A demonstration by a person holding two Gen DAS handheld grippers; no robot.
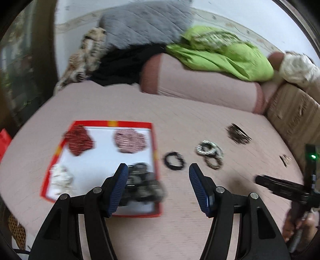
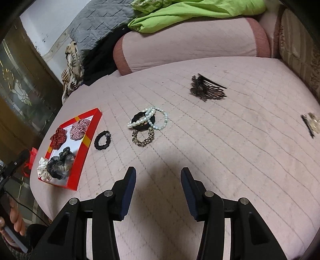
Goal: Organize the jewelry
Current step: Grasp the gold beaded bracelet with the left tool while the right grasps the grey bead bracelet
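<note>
A red box (image 1: pixel 154 140) (image 2: pixel 80 160) with a white floor lies on the pink bed and holds a red scrunchie (image 1: pixel 80 141), a pink one (image 1: pixel 129 140), a white one (image 1: pixel 61 178) and a dark sheer one (image 1: pixel 144 184) (image 2: pixel 60 164). On the bed beside it lie a black scrunchie (image 1: pixel 174 161) (image 2: pixel 102 140), pearl bracelets (image 2: pixel 149 119), a leopard scrunchie (image 2: pixel 143 137), a dark flower comb (image 2: pixel 208 90) and a clip (image 2: pixel 311 123). My left gripper (image 1: pixel 158 172) is open above the box's right edge. My right gripper (image 2: pixel 158 178) is open and empty over bare bed.
A pink bolster (image 2: pixel 190 44), green cloth (image 2: pixel 190 14) and a grey quilt (image 1: pixel 144 22) lie at the back. A beige cushion (image 1: pixel 292 112) lines the right side. The bed's left edge drops off beside the box. The right gripper shows in the left wrist view (image 1: pixel 280 186).
</note>
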